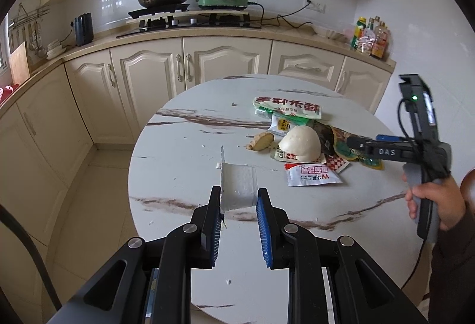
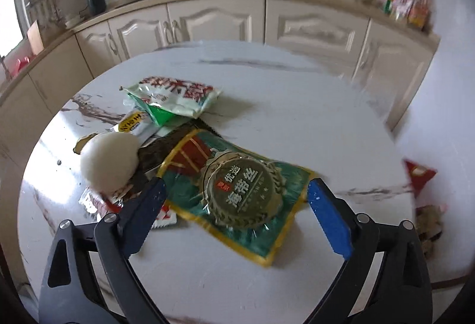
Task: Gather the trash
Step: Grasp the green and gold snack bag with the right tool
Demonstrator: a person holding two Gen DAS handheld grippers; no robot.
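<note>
Trash pile mid-table, far edge bare | left claw clamps white carton | right claw spread wide

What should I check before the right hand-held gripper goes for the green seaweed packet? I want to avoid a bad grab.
1. Right hand-held gripper open: ok, jaws stand wide, nothing between the pads.
2. Green seaweed packet lined up: ok, it lies flat on the table between the fingers.
3. Packet free of clutter: not ok, its far end lies against a dark wrapper beside the white bun.
4. Left hand-held gripper secure: ok, shut on a white carton piece.
5. Arms clear of each other: ok, apart in the left wrist view.
6. Bin location: cannot tell, none in view.
</note>
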